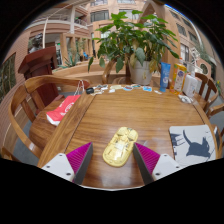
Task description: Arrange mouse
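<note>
A yellow-gold mouse (120,146) lies on the wooden table (120,110), just ahead of and between my two fingers. My gripper (112,160) is open, its magenta pads (76,160) standing to either side of the mouse's near end with a gap at each side. The mouse rests on the table on its own. A mouse mat with a black cat picture (193,144) lies to the right of the right finger.
A potted green plant (140,45) stands at the table's far edge, with a blue carton (165,76) and small items beside it. A red object (62,108) lies at the left. Wooden chairs (25,95) stand around the table.
</note>
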